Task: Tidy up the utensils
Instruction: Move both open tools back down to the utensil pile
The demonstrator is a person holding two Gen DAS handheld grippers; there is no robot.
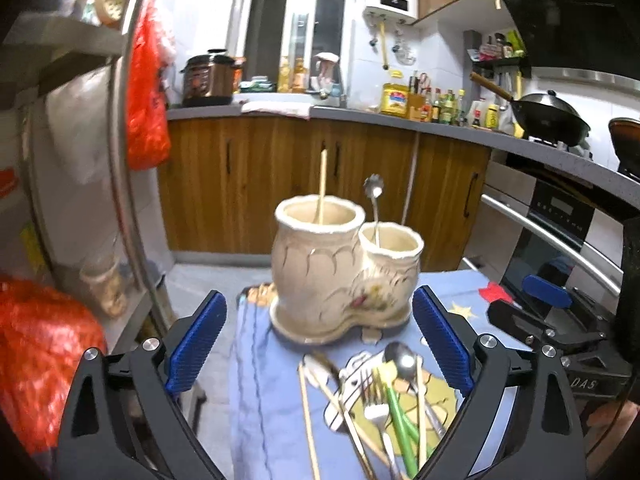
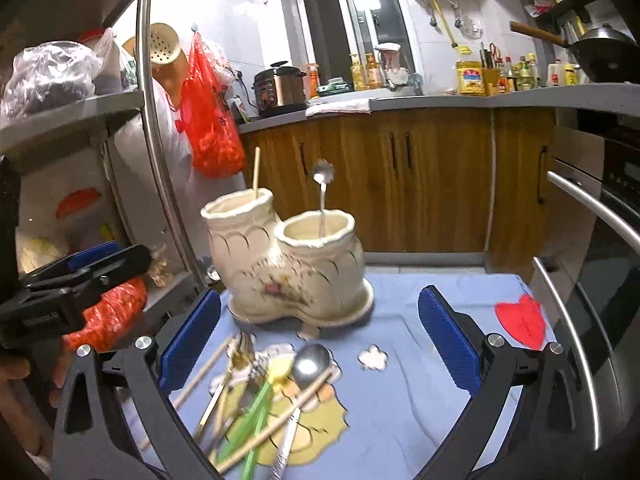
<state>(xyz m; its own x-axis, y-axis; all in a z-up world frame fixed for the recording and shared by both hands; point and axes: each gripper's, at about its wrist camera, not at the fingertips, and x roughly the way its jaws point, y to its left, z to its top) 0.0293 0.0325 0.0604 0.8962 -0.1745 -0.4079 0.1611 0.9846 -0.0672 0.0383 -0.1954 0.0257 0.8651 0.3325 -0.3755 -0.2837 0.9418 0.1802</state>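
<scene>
A cream ceramic holder with two joined pots stands on a blue cloth. One wooden chopstick stands in the larger pot, and a metal spoon in the smaller. A loose pile of utensils lies nearer me: a big spoon, forks, chopsticks and green sticks. My left gripper is open and empty, above the pile and short of the holder. My right gripper is also open with nothing between its blue pads.
The blue cloth with a red heart covers a small table. A metal shelf rack with red bags stands close on the left. An oven with bar handles is on the right, wooden cabinets behind.
</scene>
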